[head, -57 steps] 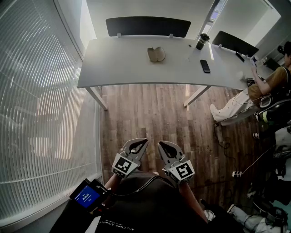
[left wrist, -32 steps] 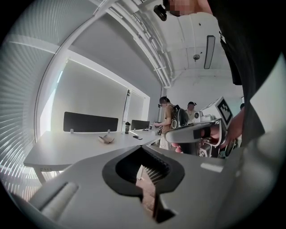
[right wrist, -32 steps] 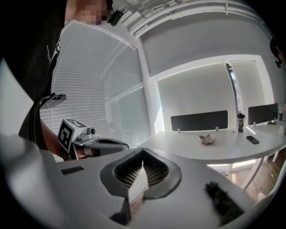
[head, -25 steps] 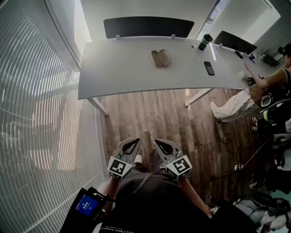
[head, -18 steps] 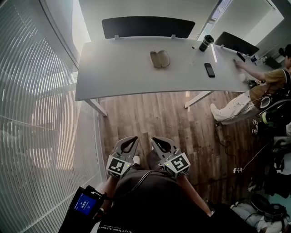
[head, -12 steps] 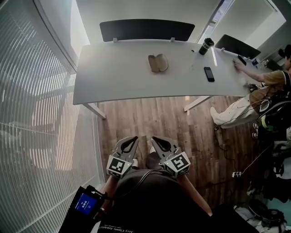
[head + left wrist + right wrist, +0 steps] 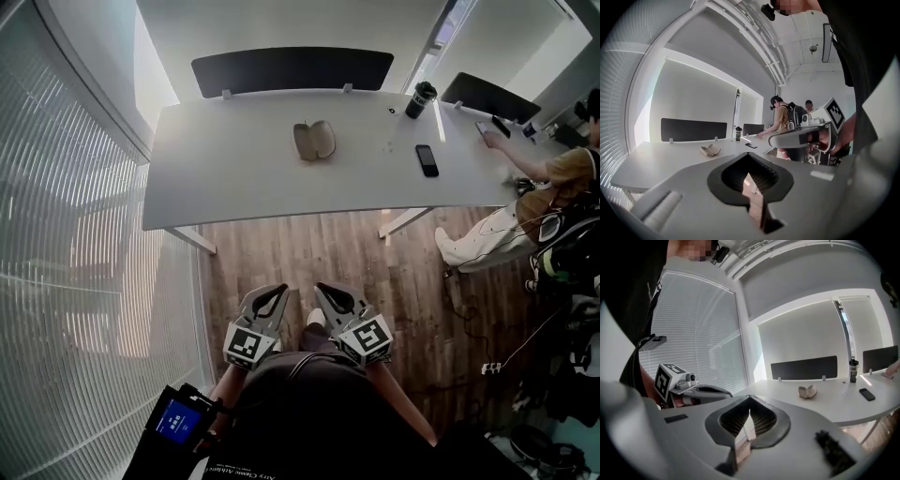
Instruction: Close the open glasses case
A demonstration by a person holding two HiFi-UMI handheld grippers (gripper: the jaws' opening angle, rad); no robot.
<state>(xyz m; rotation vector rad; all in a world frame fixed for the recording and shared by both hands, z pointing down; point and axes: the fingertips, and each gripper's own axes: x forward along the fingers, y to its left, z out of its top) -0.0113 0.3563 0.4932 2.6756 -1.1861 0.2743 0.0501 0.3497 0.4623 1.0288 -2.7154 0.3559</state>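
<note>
The open tan glasses case (image 7: pixel 314 141) lies on the white table (image 7: pixel 225 178), its two halves spread apart; it also shows far ahead as the case (image 7: pixel 710 150) and the case (image 7: pixel 807 391). My left gripper (image 7: pixel 277 292) and right gripper (image 7: pixel 324 290) are held side by side close to my body, over the wooden floor and well short of the table. Both are shut with nothing between the jaws, as seen at the left gripper (image 7: pixel 748 156) and the right gripper (image 7: pixel 750 399).
A black tumbler (image 7: pixel 419 97) and a dark phone (image 7: pixel 427 159) sit on the table's right part. A seated person (image 7: pixel 553 178) reaches onto its right end. A black divider panel (image 7: pixel 292 70) runs along the far edge. Window blinds (image 7: pixel 75 281) line the left.
The table and case have drifted lower and nearer in the head view as I walk toward them. Both grippers stay shut and keep their place before my body.
</note>
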